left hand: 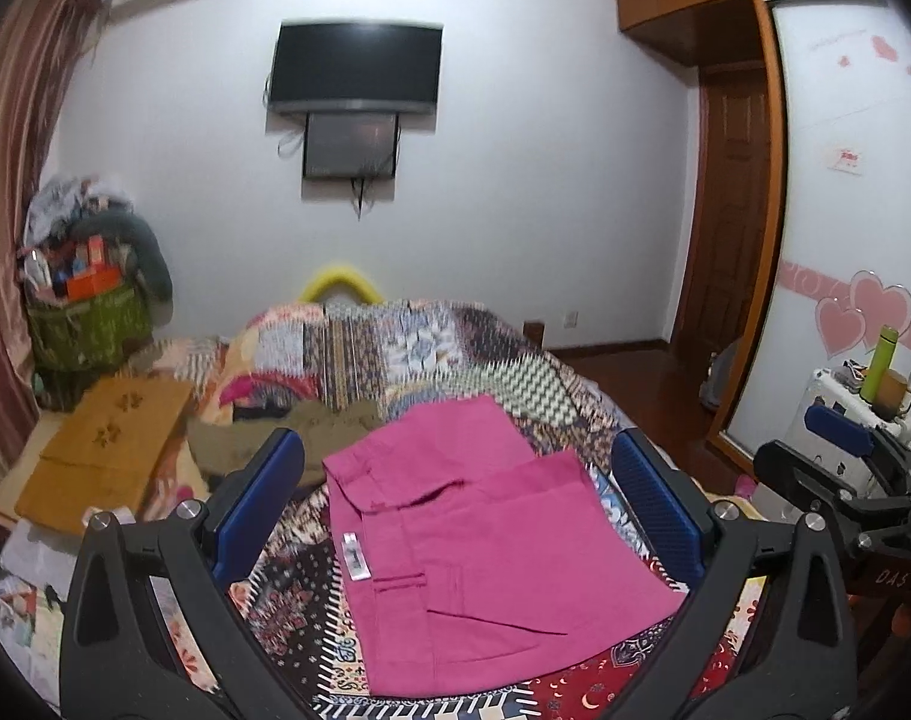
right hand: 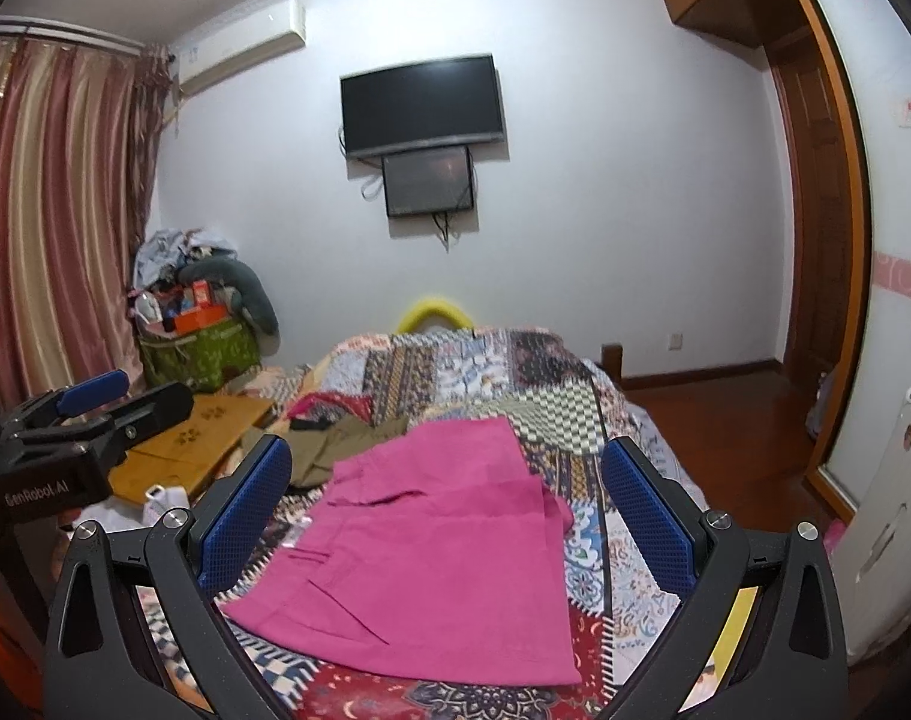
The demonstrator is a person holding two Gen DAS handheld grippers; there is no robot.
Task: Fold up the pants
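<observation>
The left gripper (left hand: 458, 501) is being held wide open, gripping nothing, above the pink pants (left hand: 485, 540). The pants are lying folded on the patchwork quilt (left hand: 395, 348), just right of an olive garment (left hand: 311, 426). The right gripper (right hand: 446, 513) is likewise being held wide open and empty over them.

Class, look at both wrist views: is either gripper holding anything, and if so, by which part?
Nothing is held. The left gripper and right gripper both stand open above the folded pink pants, which lie on the patchwork bedspread, untouched by either.
</observation>
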